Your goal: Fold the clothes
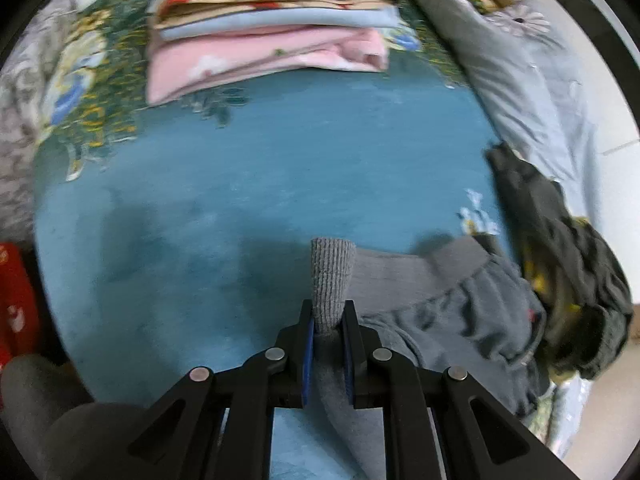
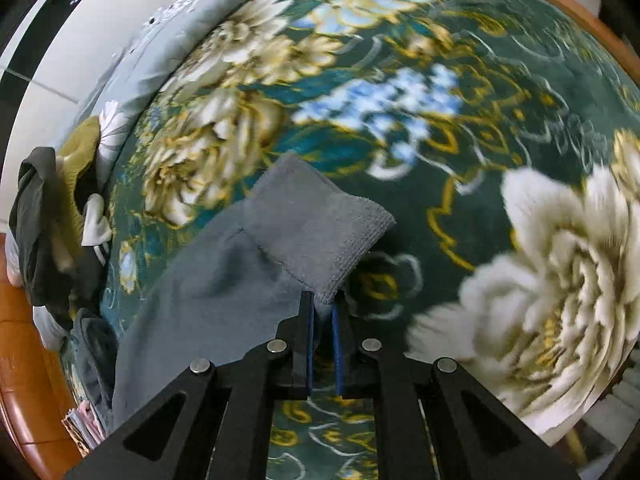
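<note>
A grey knit garment [image 1: 452, 304] lies crumpled on the teal blanket [image 1: 240, 184], its ribbed cuff [image 1: 332, 276] sticking up between the fingers of my left gripper [image 1: 329, 316], which is shut on it. In the right wrist view another ribbed cuff [image 2: 316, 220] of the grey garment [image 2: 192, 292] is pinched at its corner by my right gripper [image 2: 323, 308], shut on it, above the floral blanket [image 2: 400, 120].
A stack of folded clothes [image 1: 268, 32], pink, light blue and patterned, sits at the far side. A dark crumpled garment [image 1: 560, 264] lies at the right, a similar heap [image 2: 52, 224] at the left in the right wrist view. A grey flowered quilt [image 1: 532, 92] runs along the bed's edge. Wooden floor [image 2: 24, 360] lies beyond.
</note>
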A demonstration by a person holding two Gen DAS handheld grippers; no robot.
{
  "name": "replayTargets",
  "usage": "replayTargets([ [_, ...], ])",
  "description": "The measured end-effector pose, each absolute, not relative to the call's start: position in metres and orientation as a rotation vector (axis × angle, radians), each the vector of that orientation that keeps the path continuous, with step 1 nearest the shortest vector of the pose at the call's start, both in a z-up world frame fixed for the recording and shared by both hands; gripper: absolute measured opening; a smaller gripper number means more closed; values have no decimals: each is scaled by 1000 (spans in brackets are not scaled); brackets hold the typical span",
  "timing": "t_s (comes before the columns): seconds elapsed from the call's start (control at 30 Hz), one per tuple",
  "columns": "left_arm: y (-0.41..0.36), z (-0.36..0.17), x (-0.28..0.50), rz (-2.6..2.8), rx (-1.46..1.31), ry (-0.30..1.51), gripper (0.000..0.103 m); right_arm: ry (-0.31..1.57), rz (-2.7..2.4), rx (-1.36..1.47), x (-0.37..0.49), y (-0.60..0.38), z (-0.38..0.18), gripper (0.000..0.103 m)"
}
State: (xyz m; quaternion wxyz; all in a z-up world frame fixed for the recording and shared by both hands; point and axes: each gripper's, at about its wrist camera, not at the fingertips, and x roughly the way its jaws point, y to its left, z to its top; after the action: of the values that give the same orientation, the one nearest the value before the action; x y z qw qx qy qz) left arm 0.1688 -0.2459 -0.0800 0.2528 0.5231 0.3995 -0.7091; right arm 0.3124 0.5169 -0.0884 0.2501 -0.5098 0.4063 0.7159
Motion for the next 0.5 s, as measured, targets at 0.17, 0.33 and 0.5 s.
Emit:
replayTargets([
  [0.17, -244, -86, 171, -1822, 1436, 1056, 13, 1014, 1970, -1431, 316, 517, -83, 8],
  [0.33, -240, -89, 166, -1809, 1467, 988, 14, 1031, 1871, -1501, 324, 513, -105, 8],
  [0.5, -246, -96, 167, -1764, 1464, 1042, 18, 1069, 1832, -1472, 326, 518, -102, 13],
])
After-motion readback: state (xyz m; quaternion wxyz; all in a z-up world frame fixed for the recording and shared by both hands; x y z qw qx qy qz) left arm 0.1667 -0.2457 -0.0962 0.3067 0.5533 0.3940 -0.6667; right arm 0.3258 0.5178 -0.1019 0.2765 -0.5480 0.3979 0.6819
